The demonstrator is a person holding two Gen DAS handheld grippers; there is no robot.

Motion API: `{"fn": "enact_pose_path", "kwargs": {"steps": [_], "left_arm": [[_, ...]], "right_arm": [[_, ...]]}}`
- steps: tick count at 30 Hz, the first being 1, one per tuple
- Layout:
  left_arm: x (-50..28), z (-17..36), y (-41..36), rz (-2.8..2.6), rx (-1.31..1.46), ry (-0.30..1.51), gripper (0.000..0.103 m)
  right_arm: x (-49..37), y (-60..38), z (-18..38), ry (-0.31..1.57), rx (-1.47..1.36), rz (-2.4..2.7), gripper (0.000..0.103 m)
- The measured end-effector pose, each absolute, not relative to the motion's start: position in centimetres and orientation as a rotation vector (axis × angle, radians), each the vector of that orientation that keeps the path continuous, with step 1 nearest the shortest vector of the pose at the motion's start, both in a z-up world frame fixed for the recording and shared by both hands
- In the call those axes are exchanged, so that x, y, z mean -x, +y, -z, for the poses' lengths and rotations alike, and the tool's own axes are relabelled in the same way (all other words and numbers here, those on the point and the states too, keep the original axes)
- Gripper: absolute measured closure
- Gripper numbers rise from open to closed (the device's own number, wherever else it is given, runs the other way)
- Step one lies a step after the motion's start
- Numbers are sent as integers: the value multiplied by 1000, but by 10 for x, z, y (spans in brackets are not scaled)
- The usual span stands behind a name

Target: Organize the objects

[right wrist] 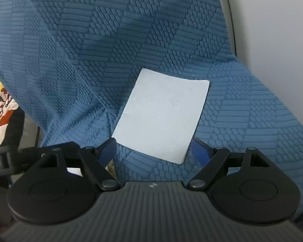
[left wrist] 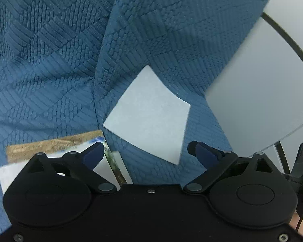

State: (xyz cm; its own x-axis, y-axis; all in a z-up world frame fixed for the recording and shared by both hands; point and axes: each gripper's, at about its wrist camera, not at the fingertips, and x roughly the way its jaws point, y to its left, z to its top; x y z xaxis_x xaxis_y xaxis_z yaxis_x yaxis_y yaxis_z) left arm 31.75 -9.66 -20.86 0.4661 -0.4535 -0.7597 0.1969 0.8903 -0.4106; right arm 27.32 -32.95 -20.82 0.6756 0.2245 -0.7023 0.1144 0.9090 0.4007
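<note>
Step in hand: approach. White card (right wrist: pixel 161 115) lies flat on blue textured sofa cover (right wrist: pixel 91 50), at 12 o'clock of right hand-held gripper (right wrist: pixel 154 151), jaws released, nothing btwn. Left hand-held gripper (left wrist: pixel 145 154) released too; photo cards (left wrist: pixel 56 151) at its 9 o'clock. Next, prob.: pinch one card edge.

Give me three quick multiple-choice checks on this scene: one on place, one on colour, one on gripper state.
1. The white card lies on:
A. the blue textured cover
B. a wooden floor
C. a metal tray

2. The gripper pads are:
A. red
B. blue
C. yellow

3. The right gripper is:
A. shut on the card
B. shut, empty
C. open, empty

Answers: 1 A, the cover surrounds the card; 2 B, blue pads show; 3 C, its pads stand apart, pressing on nothing.
</note>
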Motion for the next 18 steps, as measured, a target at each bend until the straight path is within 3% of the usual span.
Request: {"fn": "enact_pose_path", "kwargs": {"steps": [5,7,11,18], "left_arm": [[-356,236,-95,368,312,1074,27],[-369,246,-95,362,328,1097,39],[-392,266,-96,338,318,1130,51],[-415,298,-97,323,331,1176,61]], "right_arm": [[-297,-336,225,883,-460,-46,28],[-305,-338,231,897,-467,-46,40],[-320,-339,246,951,-484,-43,62],[-336,-341,260,1000,-506,-21,65]]}}
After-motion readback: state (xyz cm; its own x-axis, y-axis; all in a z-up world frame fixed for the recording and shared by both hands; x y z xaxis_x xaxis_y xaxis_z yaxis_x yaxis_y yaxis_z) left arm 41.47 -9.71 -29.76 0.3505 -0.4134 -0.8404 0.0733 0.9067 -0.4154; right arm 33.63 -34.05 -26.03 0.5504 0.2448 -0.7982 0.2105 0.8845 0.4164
